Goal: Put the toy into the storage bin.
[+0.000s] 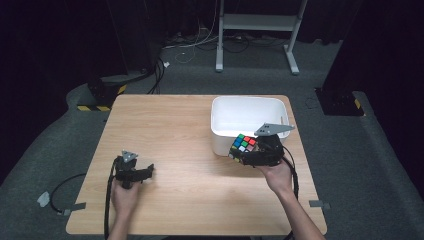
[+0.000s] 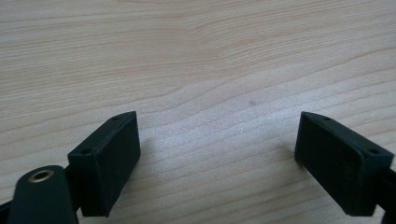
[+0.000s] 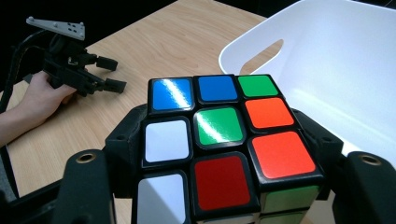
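At the right side of the bench (image 1: 175,125), right gripper (image 1: 239,154) grasping a colour cube (image 1: 243,146) beside the near wall of white bin (image 1: 247,107), left gripper (image 1: 151,169) released, resting near left.

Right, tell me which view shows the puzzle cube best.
The right gripper view: the puzzle cube sits close between the right gripper jaws, its coloured squares plain to read. The high view shows the cube small, held beside the white bin. The left gripper view looks at bare table between open jaws.
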Demonstrator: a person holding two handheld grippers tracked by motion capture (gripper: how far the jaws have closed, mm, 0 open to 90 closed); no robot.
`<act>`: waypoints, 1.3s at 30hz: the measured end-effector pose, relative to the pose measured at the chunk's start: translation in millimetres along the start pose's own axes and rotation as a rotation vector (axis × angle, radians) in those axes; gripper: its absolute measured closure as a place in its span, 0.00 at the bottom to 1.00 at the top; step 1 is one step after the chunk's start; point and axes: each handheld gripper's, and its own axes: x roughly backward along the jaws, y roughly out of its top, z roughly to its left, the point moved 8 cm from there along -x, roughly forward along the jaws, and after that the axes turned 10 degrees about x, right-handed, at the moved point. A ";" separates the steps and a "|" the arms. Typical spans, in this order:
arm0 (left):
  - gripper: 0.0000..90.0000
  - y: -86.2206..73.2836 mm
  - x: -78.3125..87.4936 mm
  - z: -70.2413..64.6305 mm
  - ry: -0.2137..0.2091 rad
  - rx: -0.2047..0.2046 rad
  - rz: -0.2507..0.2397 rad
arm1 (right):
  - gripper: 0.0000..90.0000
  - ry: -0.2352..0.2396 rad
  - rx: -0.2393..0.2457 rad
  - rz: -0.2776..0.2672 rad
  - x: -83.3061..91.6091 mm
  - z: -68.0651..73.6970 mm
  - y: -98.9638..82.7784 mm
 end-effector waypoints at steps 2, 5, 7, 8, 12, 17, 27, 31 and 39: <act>0.16 0.0 0.0 0.0 0.000 0.000 0.000 | 0.36 -0.005 0.004 0.004 0.1 -0.6 2.2; 0.16 0.0 0.0 0.0 0.000 0.000 0.000 | 0.36 -0.007 0.009 0.003 0.2 -1.9 5.6; 0.16 0.0 0.0 0.0 0.000 0.000 0.000 | 0.36 -0.009 0.014 0.001 0.2 -2.8 7.2; 0.16 0.0 0.0 0.0 0.000 0.000 0.000 | 0.36 -0.011 0.016 -0.002 0.7 -4.1 9.9; 0.16 0.0 0.0 0.0 0.000 0.000 0.000 | 0.36 -0.011 0.011 0.000 0.5 -8.7 14.4; 0.16 0.0 0.0 0.0 0.000 0.000 0.000 | 0.36 -0.021 0.010 -0.003 0.5 -16.1 23.1; 0.16 0.0 0.0 0.0 0.000 0.000 0.000 | 0.36 -0.032 0.009 -0.001 -0.7 -23.5 30.0; 0.16 0.0 0.0 0.0 0.000 0.000 0.000 | 0.36 -0.041 0.004 0.007 -1.5 -29.1 32.4; 0.16 0.0 0.0 0.0 0.000 0.000 0.000 | 0.36 -0.072 0.010 0.024 -5.8 -41.0 40.0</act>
